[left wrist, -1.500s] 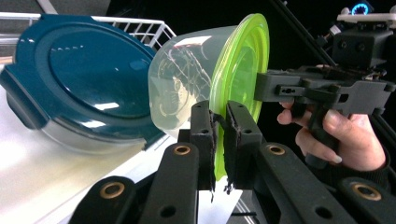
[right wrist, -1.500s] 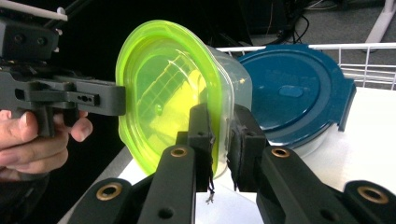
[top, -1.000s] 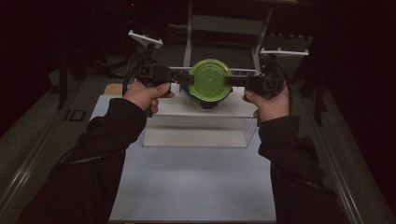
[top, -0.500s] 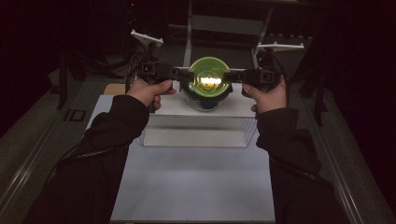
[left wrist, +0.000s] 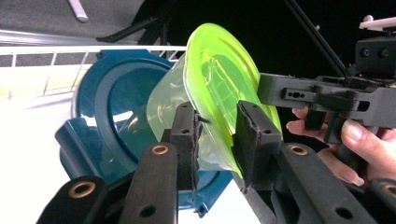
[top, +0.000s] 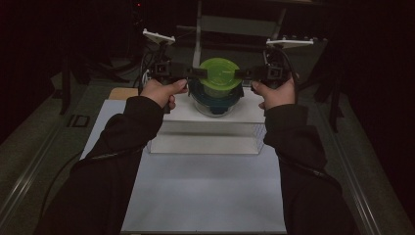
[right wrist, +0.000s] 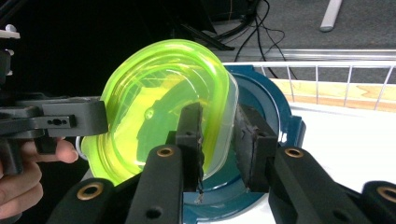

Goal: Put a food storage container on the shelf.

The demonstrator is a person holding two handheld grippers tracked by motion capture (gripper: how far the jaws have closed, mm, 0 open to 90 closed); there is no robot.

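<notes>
- The green lid [top: 219,73] is being held tilted over the blue container [top: 215,100], at 12 o'clock on the white tabletop [top: 205,196].
- Its rim is lying between the jaws of the left gripper [left wrist: 217,135] at 9 o'clock and the right gripper [right wrist: 219,140] at 3 o'clock.
- Both pairs of jaws have just been opening; a gap is showing beside the rim.

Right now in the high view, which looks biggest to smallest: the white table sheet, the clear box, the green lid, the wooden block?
1. White table sheet, clearly largest.
2. Clear box.
3. Green lid.
4. Wooden block, though partly hidden behind the sleeve, so its full size is unsure.
</notes>
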